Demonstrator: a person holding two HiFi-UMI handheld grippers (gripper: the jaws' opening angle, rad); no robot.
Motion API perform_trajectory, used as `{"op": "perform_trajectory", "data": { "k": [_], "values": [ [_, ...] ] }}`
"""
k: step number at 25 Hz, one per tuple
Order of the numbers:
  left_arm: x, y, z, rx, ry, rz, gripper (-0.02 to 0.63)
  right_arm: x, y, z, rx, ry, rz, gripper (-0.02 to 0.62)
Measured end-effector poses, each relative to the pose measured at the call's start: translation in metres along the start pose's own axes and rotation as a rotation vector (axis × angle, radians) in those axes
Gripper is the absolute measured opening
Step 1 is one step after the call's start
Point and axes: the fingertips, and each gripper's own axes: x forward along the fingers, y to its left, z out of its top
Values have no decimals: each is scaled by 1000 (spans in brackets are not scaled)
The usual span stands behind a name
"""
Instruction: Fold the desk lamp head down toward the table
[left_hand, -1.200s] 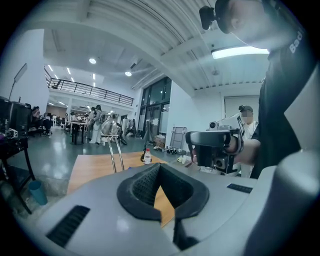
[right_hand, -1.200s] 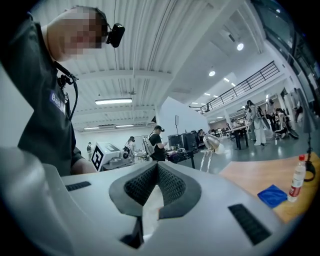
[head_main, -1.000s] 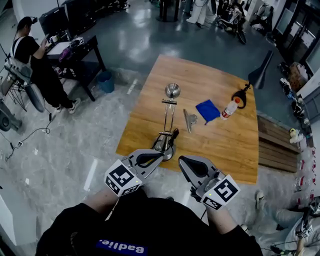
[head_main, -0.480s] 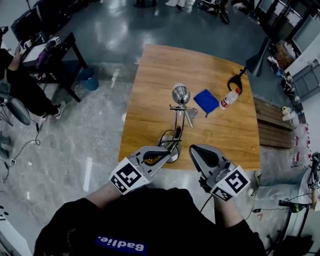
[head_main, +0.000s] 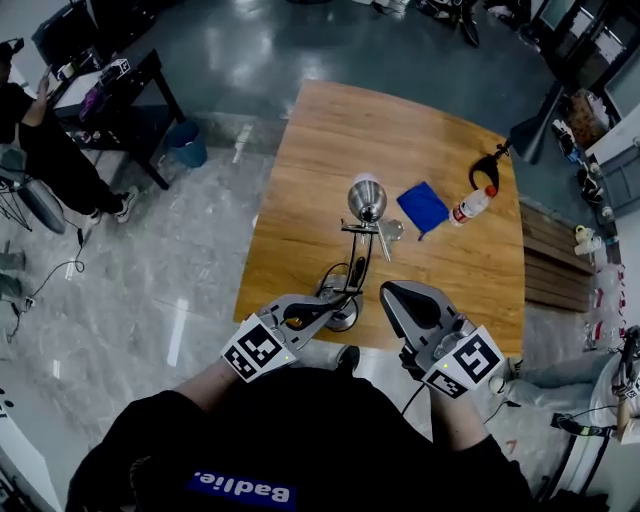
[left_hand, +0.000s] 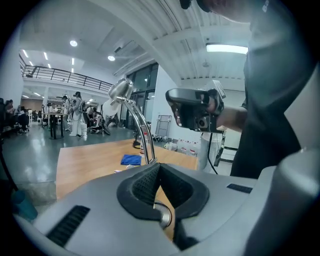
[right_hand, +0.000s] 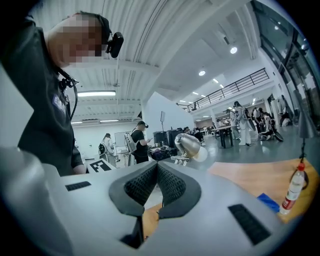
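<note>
One desk lamp (head_main: 365, 200), one blue cloth (head_main: 422, 206), one bottle (head_main: 472, 208), one table (head_main: 330, 150)

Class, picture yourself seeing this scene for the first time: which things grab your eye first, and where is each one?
A chrome desk lamp stands upright near the front edge of the wooden table. The left gripper and right gripper, both shut and empty, point toward it from the near side, the left one close to its base. Farther back lie a blue cloth and a plastic bottle.
</note>
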Motion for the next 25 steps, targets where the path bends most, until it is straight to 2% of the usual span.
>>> {"op": "perform_trajectory", "data": {
  "k": [8,11,14,18,25],
  "values": [
    [20,20,-40,-47,62,69,0,5,-22,-9,21,44,47,2],
    [29,20,-49,-58,64,73,46,5,-27,-15,34,69,56,12],
    [37,22,-53,-65,49,67,95,8,-30,-19,56,95,73,49],
    [50,26,-55,-59,24,63,150,16,-33,-24,110,127,108,154],
    [75,31,-54,-42,-10,41,166,34,-45,-35,195,174,146,179]
  ]
}}
